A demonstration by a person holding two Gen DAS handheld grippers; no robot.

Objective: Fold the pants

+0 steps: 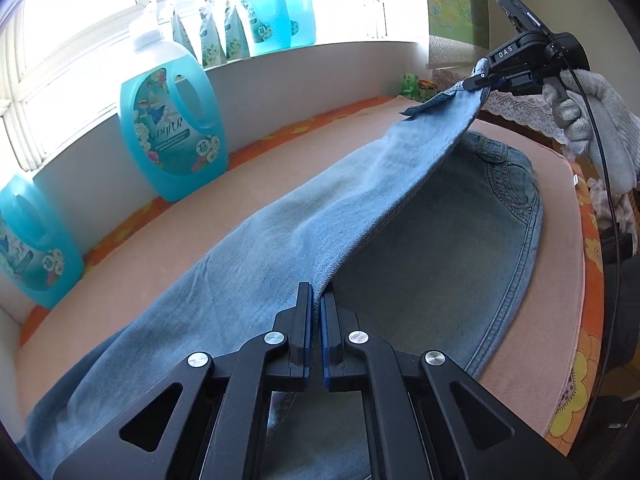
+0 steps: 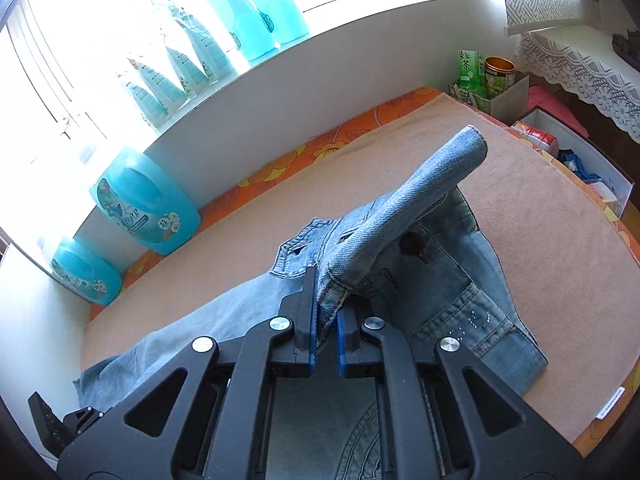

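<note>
Left wrist: both claws point(image 1: 316, 300) point(image 1: 480, 80) clamp lifted jeans point(image 1: 280, 232).

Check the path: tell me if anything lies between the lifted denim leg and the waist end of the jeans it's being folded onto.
Nothing visible blocks it. The left gripper and right gripper both clamp the lifted light-blue denim leg; below it lie only the jeans' waist and pockets on the peach table cover. The turquoise detergent bottles stand aside by the wall.

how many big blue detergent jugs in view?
4. Two jugs stand on the table against the wall: one further along it, one nearer the left claw's camera. Two more on the windowsill. Others may be hidden in glare.
</note>
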